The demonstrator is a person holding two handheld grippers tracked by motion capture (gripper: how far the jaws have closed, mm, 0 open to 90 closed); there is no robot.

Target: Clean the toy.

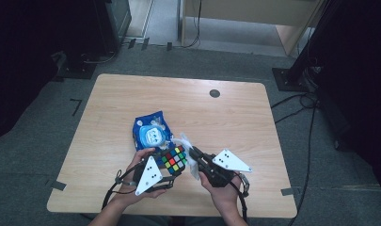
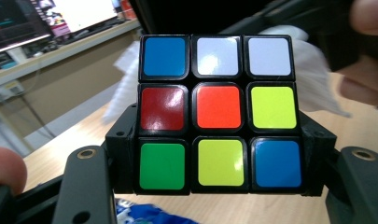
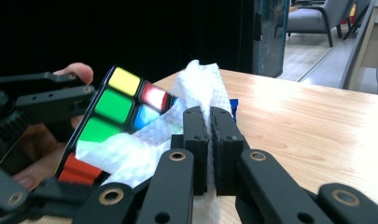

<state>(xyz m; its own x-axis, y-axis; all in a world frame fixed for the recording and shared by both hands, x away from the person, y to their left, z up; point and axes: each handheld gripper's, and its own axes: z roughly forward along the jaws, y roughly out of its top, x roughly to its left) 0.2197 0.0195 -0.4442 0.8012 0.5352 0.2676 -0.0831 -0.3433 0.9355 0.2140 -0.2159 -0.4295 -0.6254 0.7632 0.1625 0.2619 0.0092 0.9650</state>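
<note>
White wipe point(image 3: 196, 93) is being pinched by the right gripper point(image 3: 210, 135), jaws pressing together on the fabric. Wipe is draping against the puzzle cube point(image 2: 218, 113), touching its coloured face. Left gripper point(image 1: 171, 176) is clamping the cube by its sides, jaws spread to cube width, holding it above the wooden table point(image 1: 244, 122). Blue wipe packet point(image 1: 152, 130) is lying on the table just behind the cube, near the left hand point(image 1: 138, 162).

Room & furnishings, dim-lit
Wood table point(image 1: 131, 94) w/ rounded corners on grey carpet point(image 1: 33, 155); black stand bases point(image 1: 291, 77), floor cables point(image 1: 296, 99); monitor point(image 2: 18, 21) on bench; grey chair point(image 3: 312, 18).
</note>
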